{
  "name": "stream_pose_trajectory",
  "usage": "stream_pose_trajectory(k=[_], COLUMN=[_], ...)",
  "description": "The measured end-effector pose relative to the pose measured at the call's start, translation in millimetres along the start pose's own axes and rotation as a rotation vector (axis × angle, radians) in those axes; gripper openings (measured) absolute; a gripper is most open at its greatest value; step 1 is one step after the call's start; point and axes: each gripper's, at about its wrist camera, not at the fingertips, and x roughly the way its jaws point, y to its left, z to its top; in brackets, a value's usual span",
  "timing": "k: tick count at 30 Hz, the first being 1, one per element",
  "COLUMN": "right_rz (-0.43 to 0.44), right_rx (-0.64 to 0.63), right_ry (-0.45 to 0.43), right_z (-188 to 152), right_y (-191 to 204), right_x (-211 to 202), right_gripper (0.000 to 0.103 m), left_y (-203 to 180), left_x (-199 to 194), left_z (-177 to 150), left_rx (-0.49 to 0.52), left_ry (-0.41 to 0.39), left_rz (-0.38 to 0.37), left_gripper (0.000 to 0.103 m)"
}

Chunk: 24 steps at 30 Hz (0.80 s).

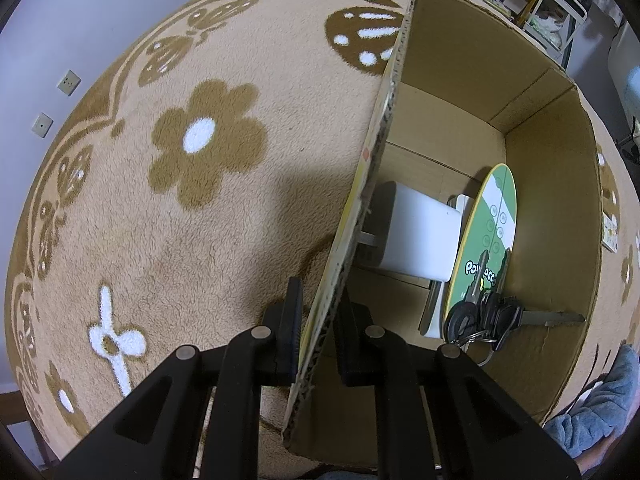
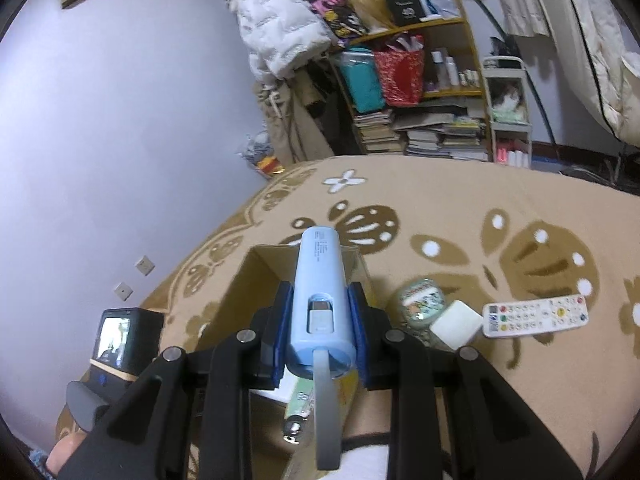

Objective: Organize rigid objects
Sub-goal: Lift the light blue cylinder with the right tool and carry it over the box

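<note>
My left gripper (image 1: 318,320) points down and is shut on the near wall of an open cardboard box (image 1: 384,128), one finger outside, one inside. Inside the box lie a white block (image 1: 420,236), a green oval board (image 1: 490,232) and a bunch of keys (image 1: 488,316). In the right wrist view my right gripper (image 2: 318,308) is shut on a light blue cylindrical device (image 2: 318,280) with a grey strap hanging from its near end, held above the cardboard box (image 2: 244,280). On the blanket to the right lie a round tin (image 2: 420,300), a white bar (image 2: 456,324) and a white remote (image 2: 536,316).
A beige blanket with brown flowers and butterflies (image 1: 200,140) covers the bed. A lilac wall (image 2: 120,120) stands at the left with sockets. Cluttered shelves with books and bags (image 2: 420,100) and a white jacket stand at the back. The other gripper's camera body with a small screen (image 2: 120,340) shows at lower left.
</note>
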Motion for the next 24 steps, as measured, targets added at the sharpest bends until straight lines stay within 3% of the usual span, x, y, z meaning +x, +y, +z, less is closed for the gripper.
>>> stream_pose_trajectory(k=[24], right_rz=[-0.022], right_rx=[-0.160], right_ry=[0.207], right_z=[-46], right_y=[47], right_x=[77], right_gripper=[0.029], left_y=[5], left_x=[0], left_z=[1], left_rx=[-0.013], left_ry=[0.004], left_rz=[-0.017], left_gripper=[0.013])
